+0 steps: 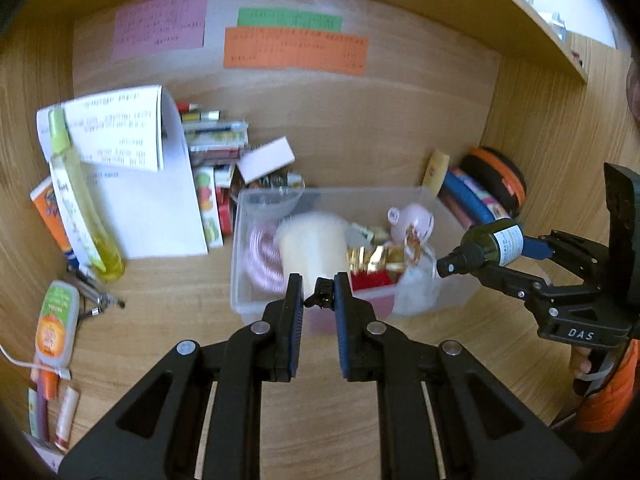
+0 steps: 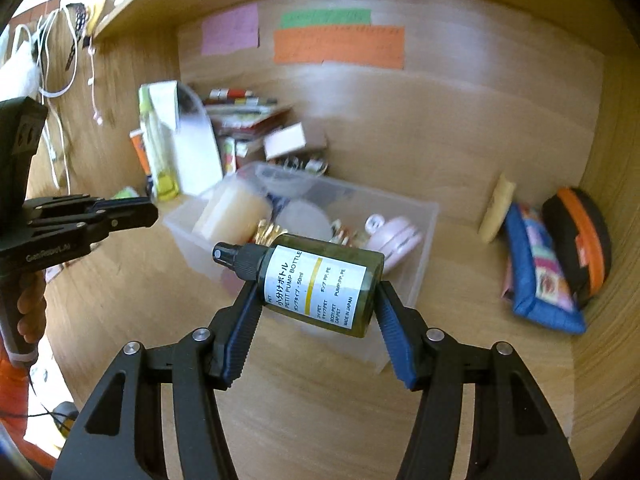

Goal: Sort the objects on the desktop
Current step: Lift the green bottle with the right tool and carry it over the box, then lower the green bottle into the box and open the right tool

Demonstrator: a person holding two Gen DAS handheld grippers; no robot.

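The right gripper (image 2: 316,308) is holding a small green pump bottle (image 2: 320,286) sideways between its fingers, hanging over the near edge of a clear plastic bin (image 2: 424,216) on the wooden desk (image 2: 320,380). The left gripper (image 1: 316,300) is pinching a small black clip (image 1: 323,295) between narrowly set fingers, near the bin's front wall. To do this well, carry the bottle fully over the bin, lower it into a gap beside the pink case (image 2: 394,240), then release.

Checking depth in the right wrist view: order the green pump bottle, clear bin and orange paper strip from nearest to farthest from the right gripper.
1. Green pump bottle, held in the right gripper.
2. Clear bin, just behind.
3. Orange paper strip, on the back wall.
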